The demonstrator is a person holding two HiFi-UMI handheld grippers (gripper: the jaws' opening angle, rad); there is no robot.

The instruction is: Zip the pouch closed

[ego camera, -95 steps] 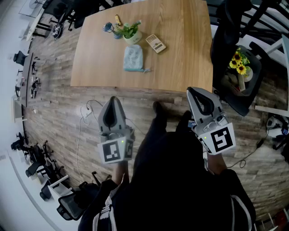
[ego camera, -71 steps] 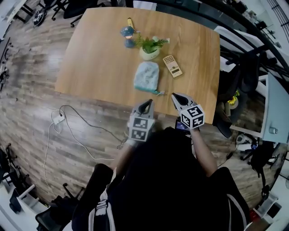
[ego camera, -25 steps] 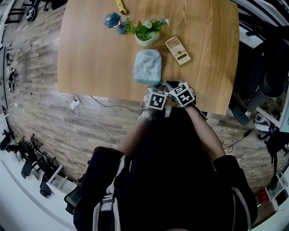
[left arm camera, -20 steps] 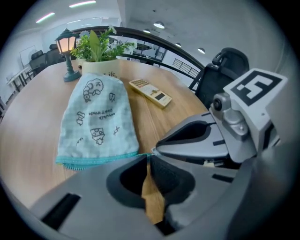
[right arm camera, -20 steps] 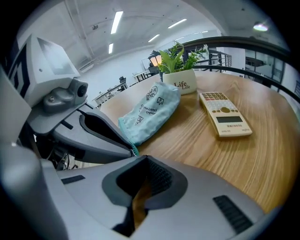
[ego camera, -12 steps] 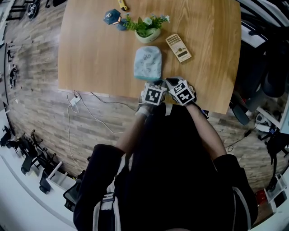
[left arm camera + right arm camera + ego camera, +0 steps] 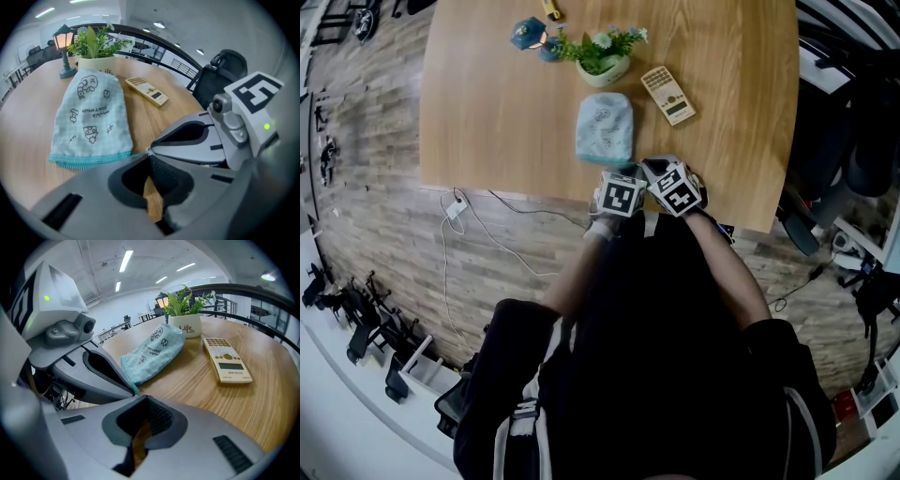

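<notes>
**Pouch and 2 grippers.** The pouch lies flat on the table just ahead of both grippers, zip edge toward them. Left gripper: jaws, just closed, press together at the teal cord leaving the pouch's near corner; whether they pinch it is unclear. Right gripper: jaws together, tip just beside the left tip at that cord.

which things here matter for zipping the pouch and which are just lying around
For the job:
pouch
its teal zip cord
left gripper, jaws just closed at the cord's end
right gripper, shut, tip alongside

Just lying about:
potted plant
calculator
small lamp ornament
</notes>
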